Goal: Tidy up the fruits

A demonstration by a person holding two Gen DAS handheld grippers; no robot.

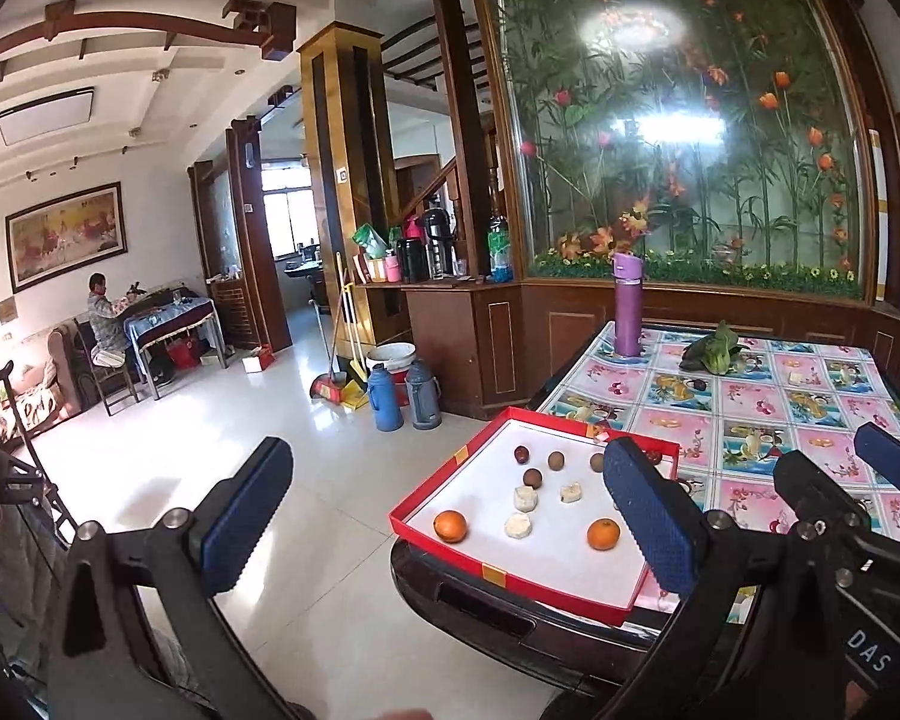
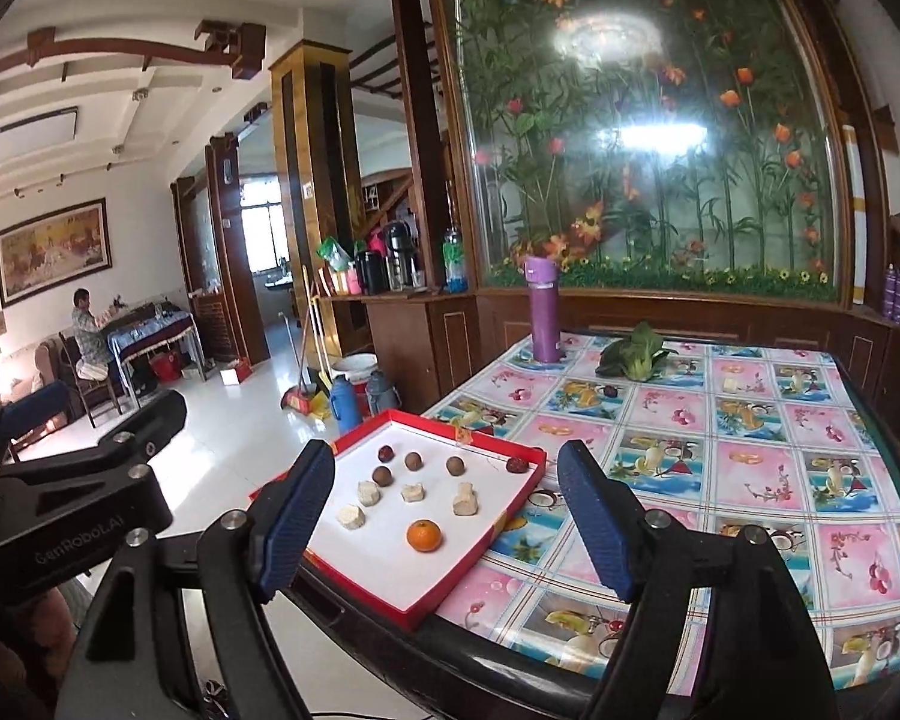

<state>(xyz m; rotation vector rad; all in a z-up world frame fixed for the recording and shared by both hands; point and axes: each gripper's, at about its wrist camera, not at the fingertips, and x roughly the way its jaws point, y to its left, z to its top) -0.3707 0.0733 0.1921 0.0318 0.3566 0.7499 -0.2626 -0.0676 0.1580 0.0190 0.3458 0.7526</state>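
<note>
Tablecloth (image 2: 750, 468) bare beside tray (image 2: 510, 498); bottle (image 2: 543, 312) far.

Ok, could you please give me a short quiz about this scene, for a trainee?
1. True or false: the purple bottle stands inside the red tray.
2. Which item in the tray lies closest to the grippers? A) an orange B) a brown round fruit C) a red date
3. Fill in: the left gripper and the right gripper are both ____ and hold nothing.

Key: 1 false; 2 A; 3 open.
</note>
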